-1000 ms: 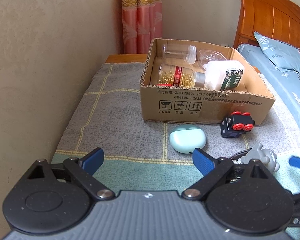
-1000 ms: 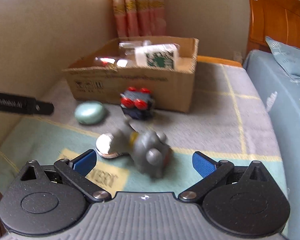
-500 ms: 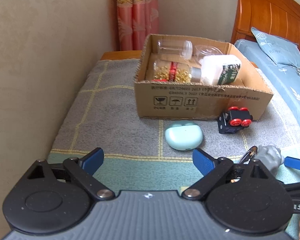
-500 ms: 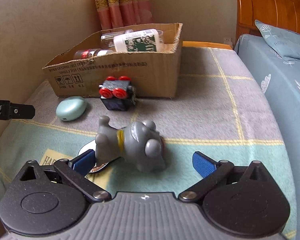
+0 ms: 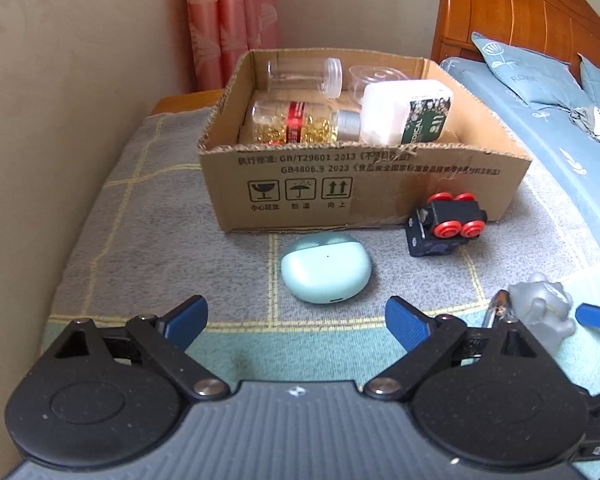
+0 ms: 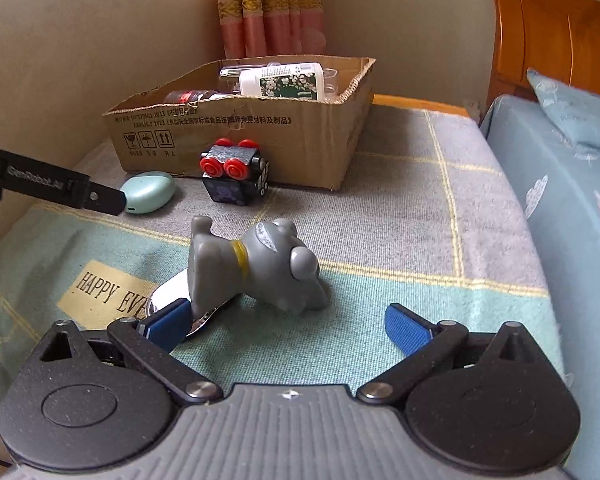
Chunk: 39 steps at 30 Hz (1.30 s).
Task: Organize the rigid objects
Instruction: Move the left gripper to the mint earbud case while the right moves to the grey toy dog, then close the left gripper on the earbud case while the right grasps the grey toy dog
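Two loose items, earbud case (image 5: pixel 326 270) and wheeled block (image 5: pixel 446 224), front the box (image 5: pixel 364 184).

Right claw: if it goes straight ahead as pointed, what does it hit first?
Most likely the grey toy dog, lying on its side just ahead of the open right claw, slightly toward the left finger. A shiny metal piece pokes out under it by that finger. Depth is approximate through the fisheye.
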### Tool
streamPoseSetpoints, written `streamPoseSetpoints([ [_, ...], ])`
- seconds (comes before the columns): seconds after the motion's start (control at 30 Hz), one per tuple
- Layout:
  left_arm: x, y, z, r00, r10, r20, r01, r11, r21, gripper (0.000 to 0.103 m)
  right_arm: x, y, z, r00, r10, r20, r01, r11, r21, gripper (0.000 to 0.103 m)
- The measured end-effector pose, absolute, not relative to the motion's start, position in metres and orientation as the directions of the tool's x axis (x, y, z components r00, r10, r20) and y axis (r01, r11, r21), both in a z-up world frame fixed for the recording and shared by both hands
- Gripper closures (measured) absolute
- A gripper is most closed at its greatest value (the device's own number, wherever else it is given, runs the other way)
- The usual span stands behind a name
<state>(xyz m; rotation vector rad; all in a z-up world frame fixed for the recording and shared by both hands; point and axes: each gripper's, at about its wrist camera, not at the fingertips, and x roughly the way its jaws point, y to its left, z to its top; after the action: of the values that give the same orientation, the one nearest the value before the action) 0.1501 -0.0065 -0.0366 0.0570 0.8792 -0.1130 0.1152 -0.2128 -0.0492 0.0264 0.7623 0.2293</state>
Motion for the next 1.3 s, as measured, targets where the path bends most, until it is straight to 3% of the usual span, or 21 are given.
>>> streamPoseSetpoints([
  [0.37,0.179,-0.016,-0.055,0.634,-0.12,-0.764,0.101,0.992,-0.072,0.012,0.111,-0.214,-0.052,0.712,0.238,-0.661,-0.232,0.968,0.098,0.0],
  [0.43,0.181,-0.02,-0.058,0.623,-0.123,-0.773,0.104,0.992,-0.074,0.028,0.112,-0.215,-0.052,0.712,0.239,-0.66,-0.234,0.967,0.097,0.0],
  [0.6,0.182,-0.023,-0.057,0.634,-0.112,-0.765,0.099,0.993,-0.063,0.043,0.112,-0.215,-0.052,0.714,0.24,-0.658,-0.236,0.967,0.097,0.0],
  [1.3,0.165,0.015,-0.058,0.622,-0.04,-0.782,0.041,0.999,-0.018,0.042,0.132,-0.203,-0.042,0.689,0.343,-0.639,-0.322,0.934,0.154,0.0],
])
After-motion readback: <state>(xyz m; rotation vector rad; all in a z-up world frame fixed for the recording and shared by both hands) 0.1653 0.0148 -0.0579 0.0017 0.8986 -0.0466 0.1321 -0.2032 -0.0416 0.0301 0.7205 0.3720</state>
